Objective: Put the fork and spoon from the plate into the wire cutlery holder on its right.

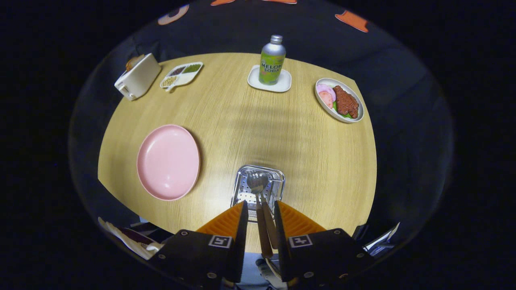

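A fork and a spoon (258,182) with wooden handles (264,233) stand heads-down in the wire cutlery holder (278,181) just ahead of my fingers. Their handles rise back between the fingers and lie closer to the right finger (282,225). A gap shows between the handles and the left finger (242,225). My gripper (260,206) hovers above the holder, open only a little, with its fingers not pressing on the handles. The pink plate (168,161) lies bare to the left of the holder.
Beyond the holder, a melon soda bottle (272,60) stands on a white coaster (282,84). A dish of meat (340,100) sits at the far right. A white toaster (138,76) and a divided snack dish (181,74) sit at the far left.
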